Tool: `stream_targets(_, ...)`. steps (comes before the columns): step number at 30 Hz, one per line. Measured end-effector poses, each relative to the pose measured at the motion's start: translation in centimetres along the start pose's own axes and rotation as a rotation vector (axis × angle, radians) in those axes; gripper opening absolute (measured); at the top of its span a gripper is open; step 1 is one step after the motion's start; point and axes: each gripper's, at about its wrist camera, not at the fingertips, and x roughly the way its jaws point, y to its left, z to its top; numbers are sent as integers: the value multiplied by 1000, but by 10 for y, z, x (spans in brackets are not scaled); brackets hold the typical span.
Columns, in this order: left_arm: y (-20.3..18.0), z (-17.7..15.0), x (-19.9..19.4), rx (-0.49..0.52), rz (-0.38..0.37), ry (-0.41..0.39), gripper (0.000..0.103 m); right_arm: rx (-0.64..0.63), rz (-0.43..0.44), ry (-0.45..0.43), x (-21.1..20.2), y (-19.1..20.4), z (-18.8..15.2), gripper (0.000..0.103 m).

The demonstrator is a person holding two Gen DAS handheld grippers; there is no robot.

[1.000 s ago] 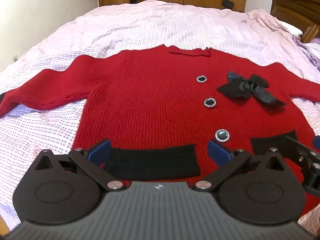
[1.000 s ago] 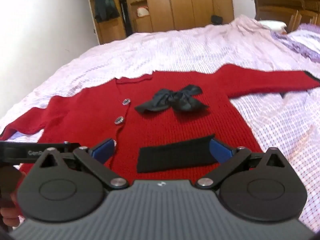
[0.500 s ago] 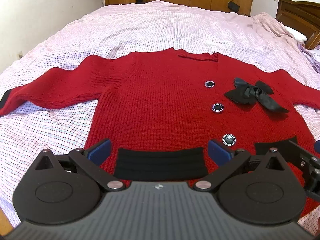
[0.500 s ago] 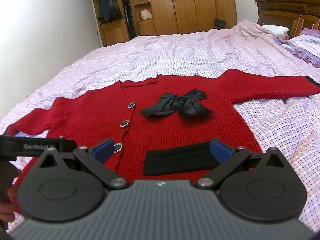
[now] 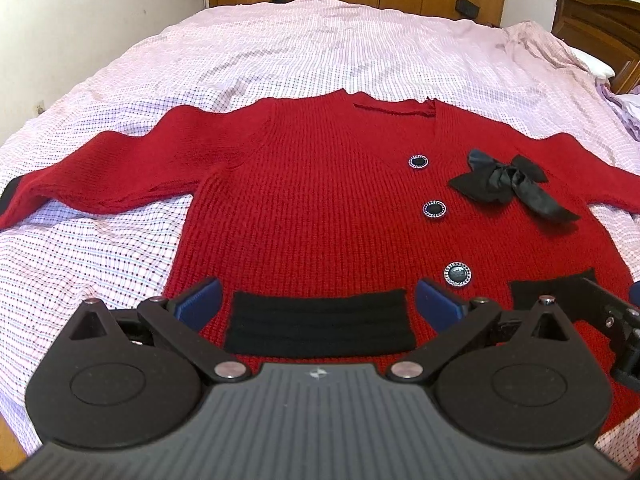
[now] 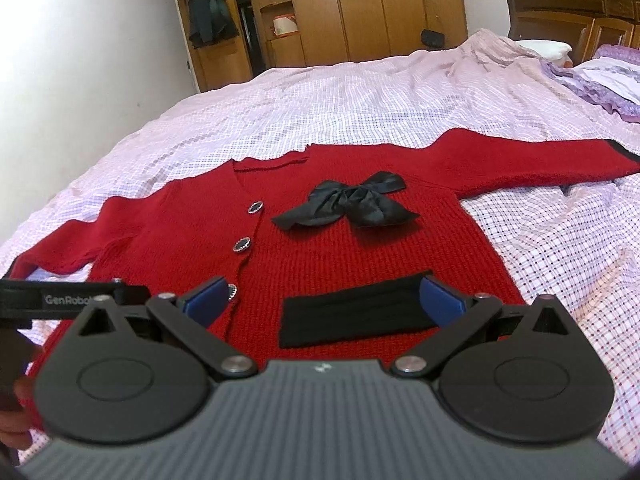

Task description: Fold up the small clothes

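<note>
A red knit cardigan (image 5: 304,208) lies flat and face up on the pink checked bedsheet (image 5: 320,60), sleeves spread to both sides, its hem nearest the cameras. The left gripper (image 5: 318,304) hangs over the hem with its blue fingers wide apart, framing the black pocket band (image 5: 320,322) on that half of the cardigan; nothing is between them. The right gripper (image 6: 324,300) is likewise spread open and empty above the other black pocket band (image 6: 356,312).

Only the left wrist view shows the whole left sleeve running out to its black cuff (image 5: 8,196), and all three round dark buttons (image 5: 434,209) clear of the fingers. Only the right wrist view shows the right sleeve to its black-edged cuff (image 6: 624,152), the wooden wardrobe (image 6: 360,8) with a dark garment (image 6: 208,16) hanging beside it, the wooden headboard (image 6: 572,4), purple bedding (image 6: 600,80), and part of a hand (image 6: 16,408) under the left gripper's body at the cardigan's lower left.

Compared with a second ago, both cameras have tilted up and drawn back a little: the cardigan sits lower in view and more of the room shows beyond it. The cardigan itself has not shifted.

The black satin bow (image 6: 348,204) lies on the cardigan's chest right of the buttons.
</note>
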Motion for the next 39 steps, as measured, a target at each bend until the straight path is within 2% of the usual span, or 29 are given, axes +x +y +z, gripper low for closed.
stream_targets(39,-13,4,9,30,-6,31,103,66,25,30,5,-23,-2,103)
